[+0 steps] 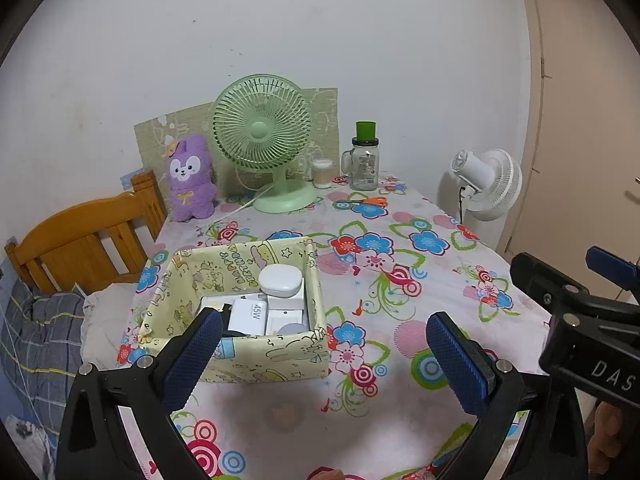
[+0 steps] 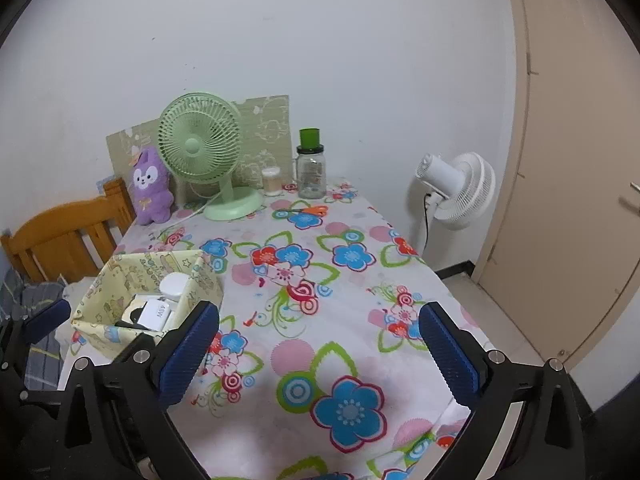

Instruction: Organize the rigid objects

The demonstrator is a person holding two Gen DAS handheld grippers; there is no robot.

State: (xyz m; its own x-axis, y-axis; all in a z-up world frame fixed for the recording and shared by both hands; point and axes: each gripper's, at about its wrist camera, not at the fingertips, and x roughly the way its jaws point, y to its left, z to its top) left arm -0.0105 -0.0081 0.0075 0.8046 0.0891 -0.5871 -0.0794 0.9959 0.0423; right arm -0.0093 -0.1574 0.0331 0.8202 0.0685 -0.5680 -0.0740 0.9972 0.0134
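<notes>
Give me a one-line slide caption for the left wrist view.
Open left gripper hovers before the yellow fabric box of white chargers on the floral tablecloth, green desk fan behind.

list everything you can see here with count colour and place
fabric box: 1, pale yellow print, near left of table
white gadgets: several, white, inside box
desk fan: 1, green, back of table
plush toy: 1, purple, left of green fan
glass jar: 1, clear with green top, right of green fan
small container: 1, whitish, beside jar
scissors: 1, orange handles, before jar
tablecloth: 1, floral
floor fan: 1, white, right of table
left gripper: open, empty
right gripper: open, empty
</notes>
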